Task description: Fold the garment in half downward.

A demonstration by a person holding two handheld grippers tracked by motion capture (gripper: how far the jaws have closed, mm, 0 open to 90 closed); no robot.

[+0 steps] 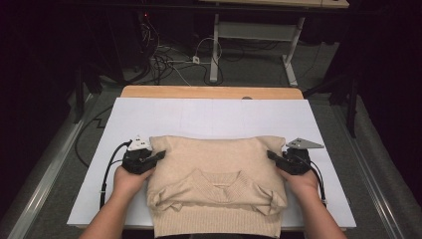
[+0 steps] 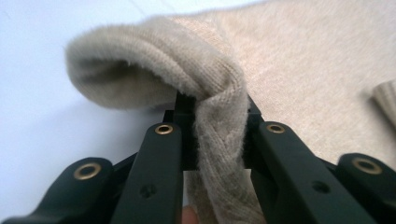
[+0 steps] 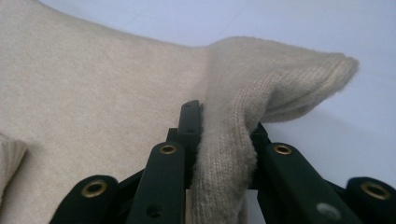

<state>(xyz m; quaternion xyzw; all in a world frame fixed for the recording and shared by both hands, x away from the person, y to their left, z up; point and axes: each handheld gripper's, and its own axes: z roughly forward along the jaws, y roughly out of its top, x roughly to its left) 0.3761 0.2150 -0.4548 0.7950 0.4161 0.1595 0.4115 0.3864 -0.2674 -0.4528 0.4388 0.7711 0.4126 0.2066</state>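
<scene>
1. One white sheet (image 1: 209,119) covered the table, and on it, toward the person's edge, lay the beige sweater (image 1: 214,164), folded, with its ribbed hem hanging a little over that near edge.
2. Soft and limp was how the sweater looked: thick fuzzy knit, likely light for its bulk, with no stiffness to hold a shape, so any part left unsupported would probably sag and drag on the sheet.
3. Both side edges of the sweater, near its far corners, looked like the right places to take hold, because a matched pair of grips should keep the fold square.
4. At the sweater's left edge the left gripper (image 1: 158,156) had its jaws pinched on a bunched fold (image 2: 219,140) of several layers of knit.
5. At the sweater's right edge the right gripper (image 1: 271,155) was likewise clamped on a gathered fold (image 3: 224,149).
6. Slipping seemed unlikely with so fuzzy a surface, though a shallow bite might let the inner layers slide out; the loose cuffs (image 1: 271,199) by the collar could flop open.
</scene>
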